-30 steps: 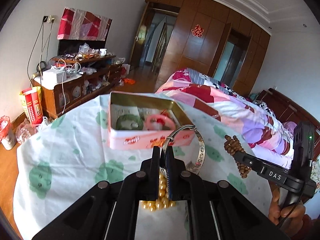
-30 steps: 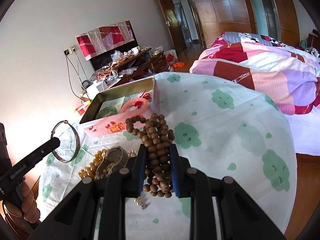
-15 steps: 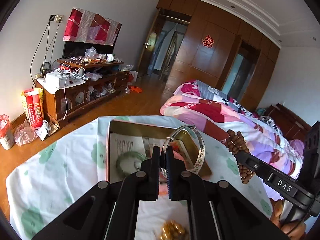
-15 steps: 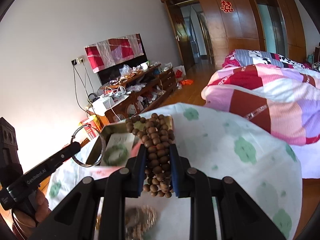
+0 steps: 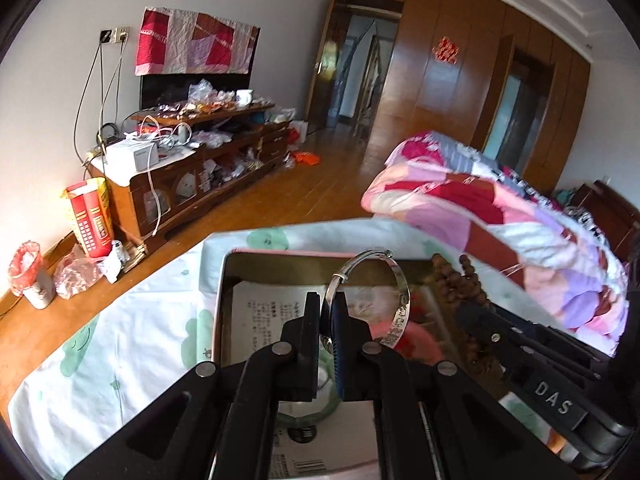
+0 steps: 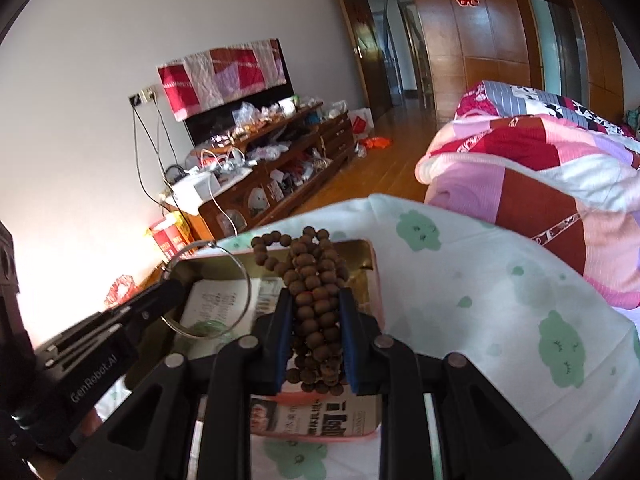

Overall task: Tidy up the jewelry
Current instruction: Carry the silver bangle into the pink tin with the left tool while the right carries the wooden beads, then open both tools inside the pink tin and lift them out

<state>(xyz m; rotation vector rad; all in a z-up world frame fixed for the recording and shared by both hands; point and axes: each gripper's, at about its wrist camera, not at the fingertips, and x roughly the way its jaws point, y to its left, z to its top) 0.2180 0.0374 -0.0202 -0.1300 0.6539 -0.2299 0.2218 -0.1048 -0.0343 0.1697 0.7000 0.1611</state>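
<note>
My left gripper (image 5: 328, 304) is shut on a silver bangle (image 5: 394, 284) and holds it over the open pink tin box (image 5: 220, 280). My right gripper (image 6: 314, 300) is shut on a bundle of brown wooden beads (image 6: 312, 280) and holds it over the same tin (image 6: 374, 272). In the left wrist view the beads (image 5: 456, 276) and the right gripper's fingers (image 5: 516, 332) hang over the tin's right side. In the right wrist view the bangle (image 6: 218, 292) and the left gripper (image 6: 160, 300) are at the left. A green bangle (image 5: 324, 400) and a pink one (image 5: 416, 344) lie in the tin on printed paper.
The tin stands on a white cloth with green prints (image 6: 500, 304) over a table. A bed with a pink patchwork quilt (image 6: 540, 176) lies to the right. A cluttered wooden cabinet (image 5: 192, 168) stands on the far side of the wooden floor.
Both grippers moved forward and are now directly over the tin, each still holding its piece. The gold beads on the cloth have dropped out of view.
</note>
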